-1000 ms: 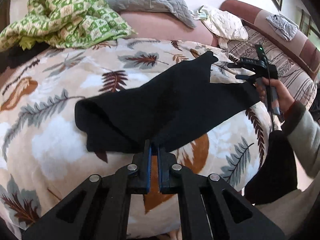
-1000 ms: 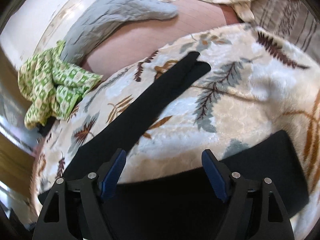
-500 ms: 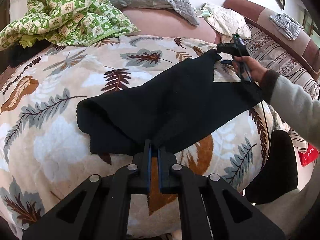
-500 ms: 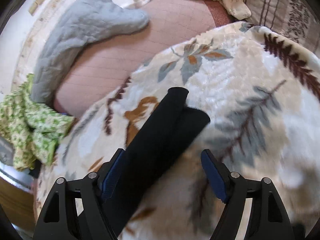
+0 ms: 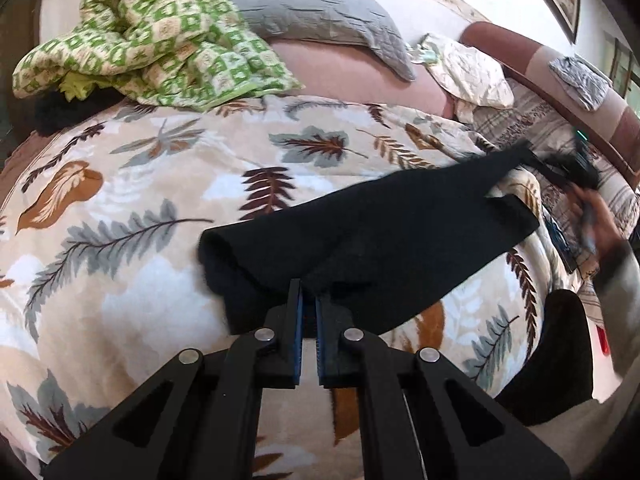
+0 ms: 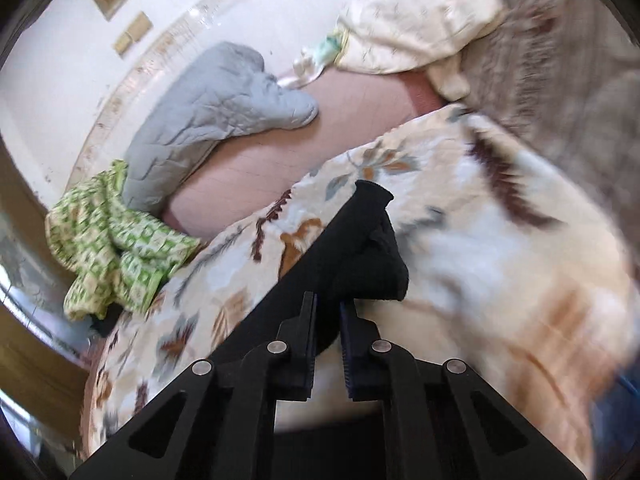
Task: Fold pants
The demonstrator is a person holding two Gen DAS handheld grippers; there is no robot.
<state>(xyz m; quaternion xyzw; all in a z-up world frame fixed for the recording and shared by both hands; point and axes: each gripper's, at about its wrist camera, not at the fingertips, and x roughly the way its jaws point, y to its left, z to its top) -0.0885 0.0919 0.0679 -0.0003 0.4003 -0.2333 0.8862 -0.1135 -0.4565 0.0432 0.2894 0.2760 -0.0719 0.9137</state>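
Observation:
Black pants (image 5: 384, 240) lie across a leaf-patterned blanket (image 5: 160, 208) on a bed. My left gripper (image 5: 308, 300) is shut on the near edge of the pants, close to the waist end. My right gripper (image 6: 327, 304) is shut on the leg ends (image 6: 360, 248), which bunch up and lift off the blanket. In the left wrist view the right gripper (image 5: 532, 160) shows blurred at the far right, holding the leg tip.
A green checked quilt (image 5: 152, 36) and a grey pillow (image 5: 312, 8) lie at the head of the bed. Cream cloth (image 5: 468, 76) lies to the right near a striped cover (image 5: 560, 132). The bed's edge is close in front.
My right gripper has closed from open onto the leg ends and lifted them. The left gripper has stayed shut on the pants.

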